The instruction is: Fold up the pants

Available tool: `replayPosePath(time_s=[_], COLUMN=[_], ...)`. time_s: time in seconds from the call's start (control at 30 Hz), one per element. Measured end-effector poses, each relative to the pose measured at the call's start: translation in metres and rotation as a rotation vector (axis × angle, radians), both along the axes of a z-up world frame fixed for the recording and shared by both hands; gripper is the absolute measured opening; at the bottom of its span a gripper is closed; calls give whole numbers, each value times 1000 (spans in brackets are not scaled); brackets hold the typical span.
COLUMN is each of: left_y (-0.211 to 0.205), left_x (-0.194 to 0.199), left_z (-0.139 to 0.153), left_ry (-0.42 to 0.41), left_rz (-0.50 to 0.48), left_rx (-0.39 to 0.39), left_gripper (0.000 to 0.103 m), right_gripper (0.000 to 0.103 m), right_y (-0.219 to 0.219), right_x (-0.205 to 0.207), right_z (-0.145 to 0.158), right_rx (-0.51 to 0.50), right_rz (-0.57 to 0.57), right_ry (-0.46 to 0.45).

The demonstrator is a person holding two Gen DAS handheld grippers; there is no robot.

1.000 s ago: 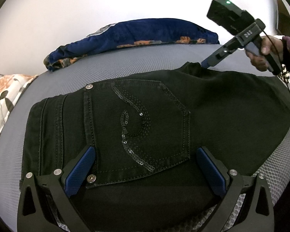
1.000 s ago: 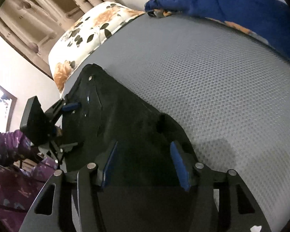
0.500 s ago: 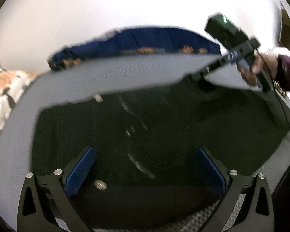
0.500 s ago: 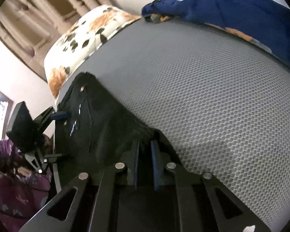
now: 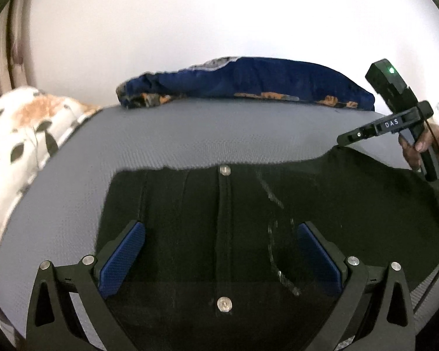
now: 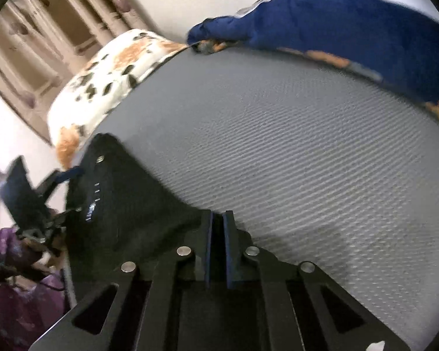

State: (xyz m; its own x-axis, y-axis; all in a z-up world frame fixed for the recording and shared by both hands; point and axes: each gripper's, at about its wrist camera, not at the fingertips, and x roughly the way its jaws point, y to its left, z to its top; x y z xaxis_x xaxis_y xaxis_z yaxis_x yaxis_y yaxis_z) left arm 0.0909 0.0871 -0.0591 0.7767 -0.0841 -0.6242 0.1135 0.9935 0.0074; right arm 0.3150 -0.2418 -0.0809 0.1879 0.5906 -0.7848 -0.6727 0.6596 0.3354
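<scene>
Black pants with a sequined back pocket lie on a grey mesh bed surface. My left gripper is open, its blue pads spread over the waistband end, close above the cloth. My right gripper is shut on the far edge of the pants; it also shows in the left wrist view, pinching the cloth's far right edge and lifting it slightly. The left gripper shows at the left in the right wrist view.
A blue quilt lies along the back of the bed. A floral pillow sits at the left. A white wall stands behind. Curtains hang beyond the pillow.
My right gripper closed on the pants' far edge and pulled it. My left gripper shifted left towards the waistband, staying open.
</scene>
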Motion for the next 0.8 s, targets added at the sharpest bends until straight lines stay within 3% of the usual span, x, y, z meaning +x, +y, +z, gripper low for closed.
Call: replayPosePath(time_s=[0.1, 0.23, 0.3, 0.37, 0.43, 0.53, 0.63, 0.67, 0.73, 0.8], left_y=[0, 4, 11, 22, 34, 51, 47, 44, 39, 41], left_x=[2, 17, 27, 41, 55, 61, 56, 54, 50, 53], left_z=[12, 21, 20, 11, -2, -12, -9, -6, -7, -16], left_ry=[-40, -61, -52, -18, 53, 116, 113, 87, 45, 77], left_rz=[-14, -25, -20, 1, 41, 55, 81, 87, 94, 84], left_rx=[19, 43, 40, 36, 31, -92, -76, -53, -9, -28], left_gripper=[103, 103, 103, 103, 103, 103, 103, 103, 103, 103], right_gripper=[13, 13, 12, 11, 0, 0, 0, 12, 16, 19], right_y=[-5, 11, 30, 44, 42, 27, 12, 10, 7, 7], right_x=[-4, -26, -40, -44, -30, -13, -13, -20, -26, -25], right_z=[19, 33, 23, 6, -6, -13, -11, -5, 8, 0], right_rx=[0, 66, 13, -70, -75, 35, 100, 143, 166, 87], right_rz=[-35, 94, 201, 236, 183, 113, 37, 22, 10, -25], right_ry=[-77, -64, -42, -43, 2, 123, 170, 166, 114, 95])
